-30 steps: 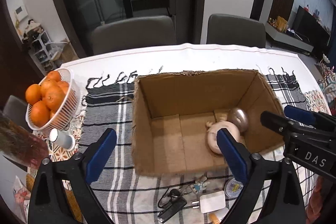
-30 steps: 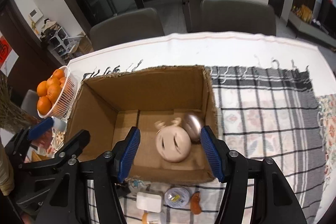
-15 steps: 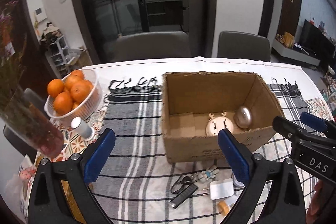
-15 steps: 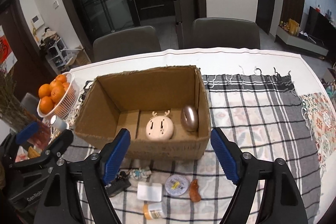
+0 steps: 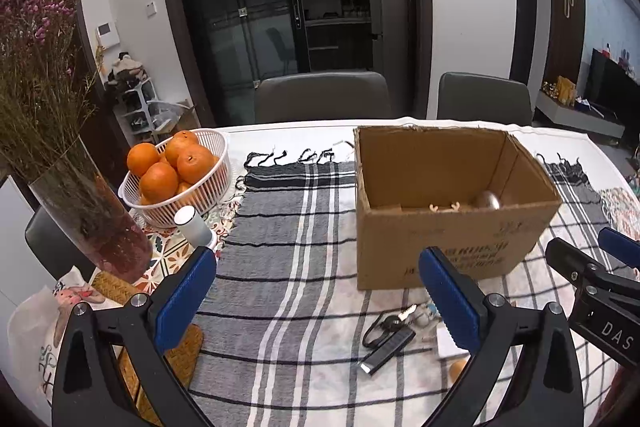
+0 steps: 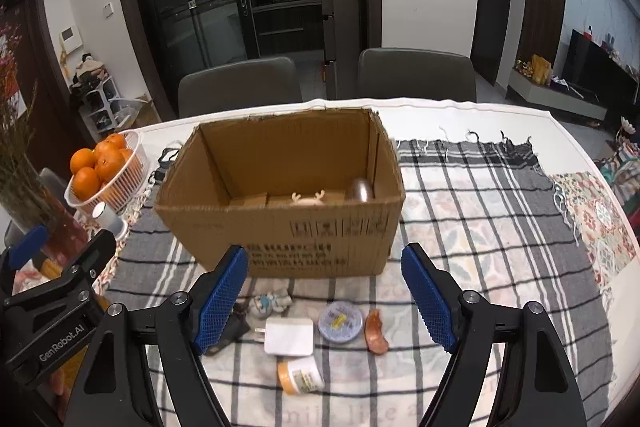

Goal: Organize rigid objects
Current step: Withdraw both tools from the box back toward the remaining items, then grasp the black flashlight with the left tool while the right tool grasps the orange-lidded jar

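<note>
An open cardboard box [image 6: 288, 239] stands on the checked cloth; it also shows in the left wrist view [image 5: 448, 247]. Inside lie a beige antlered round object [image 6: 308, 199] and a metallic oval object [image 6: 359, 190]. In front of the box lie a white charger [image 6: 289, 337], a round tin [image 6: 341, 321], a brown curved piece [image 6: 376, 333], an orange-capped bottle [image 6: 300, 375], a small figurine [image 6: 270, 303] and a black key fob with keys [image 5: 386, 345]. My right gripper [image 6: 326, 303] is open above these items. My left gripper [image 5: 316, 307] is open over the cloth, left of the box.
A white basket of oranges [image 5: 176, 175], a small white cylinder [image 5: 194, 227] and a glass vase of dried flowers [image 5: 92, 219] stand at the table's left. Two grey chairs [image 6: 240, 87] stand behind the table. A woven coaster [image 5: 180, 351] lies near the left edge.
Both grippers have pulled back and lowered away from the box. The box's inside is now seen from a flatter angle, and the loose items in front are in fuller view.
</note>
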Available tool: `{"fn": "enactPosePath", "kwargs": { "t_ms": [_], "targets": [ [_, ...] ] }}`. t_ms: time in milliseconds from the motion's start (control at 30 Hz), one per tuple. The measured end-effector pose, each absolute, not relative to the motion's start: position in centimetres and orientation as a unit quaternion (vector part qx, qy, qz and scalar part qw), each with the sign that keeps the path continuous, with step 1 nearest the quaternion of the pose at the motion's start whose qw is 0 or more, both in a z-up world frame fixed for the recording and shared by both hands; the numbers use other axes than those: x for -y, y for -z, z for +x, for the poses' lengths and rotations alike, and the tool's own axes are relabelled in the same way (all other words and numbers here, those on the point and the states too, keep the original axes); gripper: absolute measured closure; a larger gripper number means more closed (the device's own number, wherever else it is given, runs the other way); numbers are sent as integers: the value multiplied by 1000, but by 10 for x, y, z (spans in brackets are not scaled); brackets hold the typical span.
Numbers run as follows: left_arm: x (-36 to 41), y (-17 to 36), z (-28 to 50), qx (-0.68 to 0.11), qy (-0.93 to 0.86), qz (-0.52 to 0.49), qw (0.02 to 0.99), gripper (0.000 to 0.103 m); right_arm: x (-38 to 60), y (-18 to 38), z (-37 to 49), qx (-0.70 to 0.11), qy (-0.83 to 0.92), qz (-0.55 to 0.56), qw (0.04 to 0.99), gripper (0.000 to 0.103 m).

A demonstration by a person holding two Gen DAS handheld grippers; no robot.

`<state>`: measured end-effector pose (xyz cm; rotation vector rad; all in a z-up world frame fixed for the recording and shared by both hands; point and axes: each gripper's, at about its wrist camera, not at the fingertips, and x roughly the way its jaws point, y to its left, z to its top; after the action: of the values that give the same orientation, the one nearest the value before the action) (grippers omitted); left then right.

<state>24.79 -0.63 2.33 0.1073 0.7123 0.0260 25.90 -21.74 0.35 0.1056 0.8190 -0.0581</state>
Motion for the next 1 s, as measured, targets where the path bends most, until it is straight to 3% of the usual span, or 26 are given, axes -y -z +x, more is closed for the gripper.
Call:
{"fn": "enactPosePath", "kwargs": {
  "t_ms": [333,1000],
  "targets": [
    [-1,-10,222,-344,-12,52,937,0,214,18,233,-409,26,68,910,23],
    [-7,56,214,-410,32,65,909,0,195,60,209,-428,31,27,903,23]
  ]
}}
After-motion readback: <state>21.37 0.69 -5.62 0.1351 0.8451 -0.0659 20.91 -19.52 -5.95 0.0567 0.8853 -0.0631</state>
